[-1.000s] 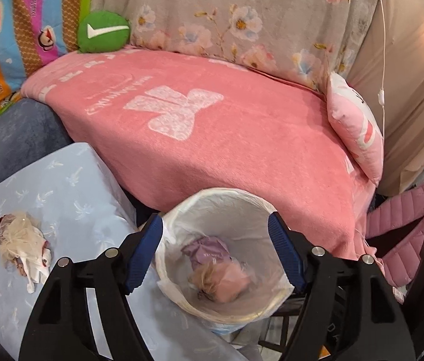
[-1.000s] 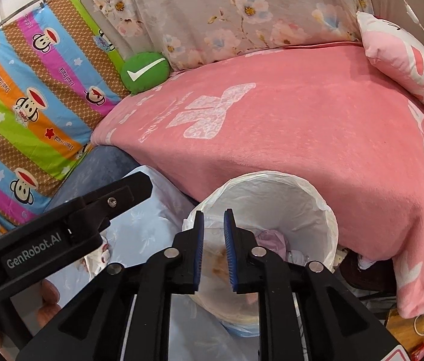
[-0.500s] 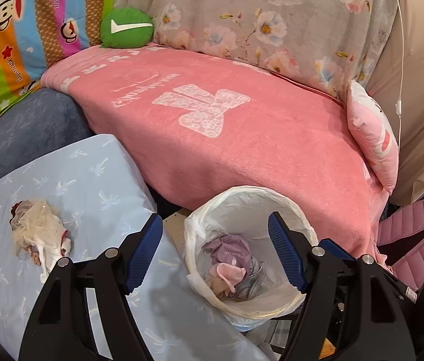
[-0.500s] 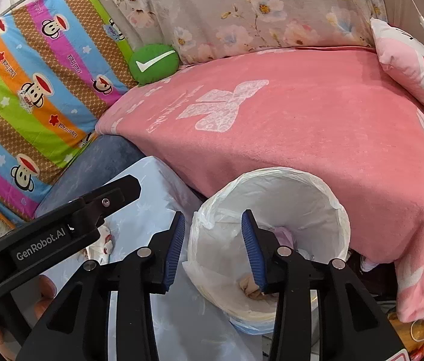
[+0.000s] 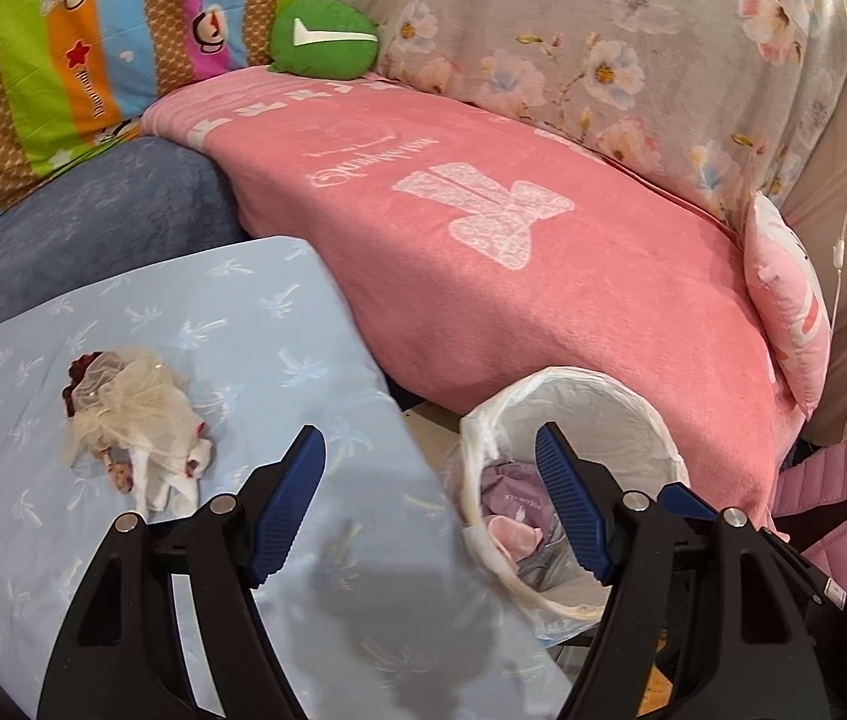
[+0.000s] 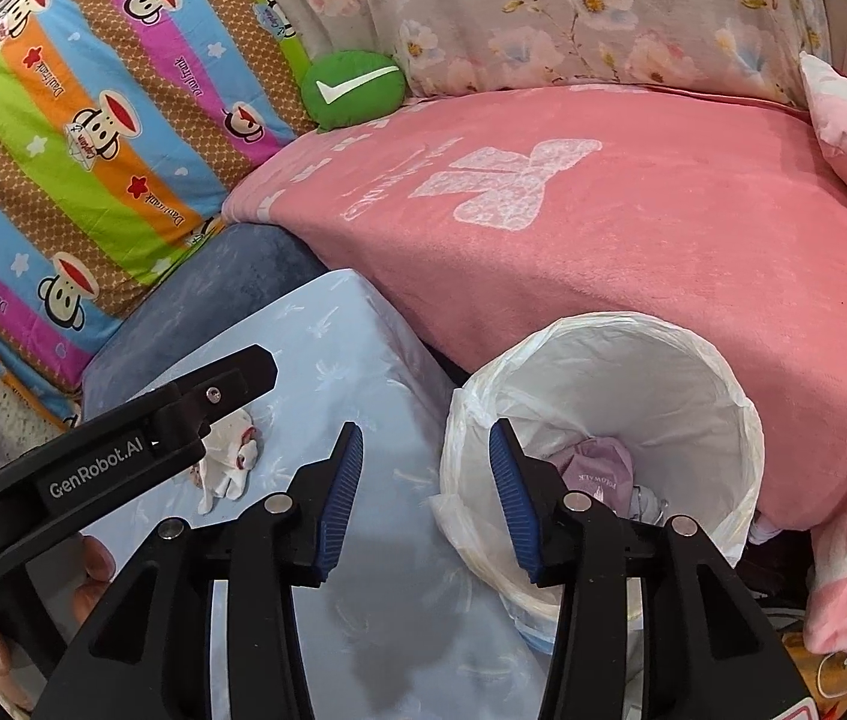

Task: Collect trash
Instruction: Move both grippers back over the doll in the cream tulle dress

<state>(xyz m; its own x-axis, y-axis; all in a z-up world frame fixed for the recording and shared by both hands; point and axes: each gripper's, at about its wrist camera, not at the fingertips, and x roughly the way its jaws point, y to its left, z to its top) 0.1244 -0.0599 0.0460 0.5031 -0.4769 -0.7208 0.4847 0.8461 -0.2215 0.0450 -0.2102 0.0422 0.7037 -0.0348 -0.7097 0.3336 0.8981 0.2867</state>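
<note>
Both grippers have swung left, away from over the white-lined bin (image 5: 573,420). My right gripper (image 6: 423,480) is empty, jaws partly spread; my left gripper (image 5: 429,504) gapes wide, holding nothing. Both tilt down over the pale-blue worktop (image 5: 243,324). A crumpled, gauzy cream wad of trash (image 5: 135,414) lies there, long axis running diagonally toward me.
</note>
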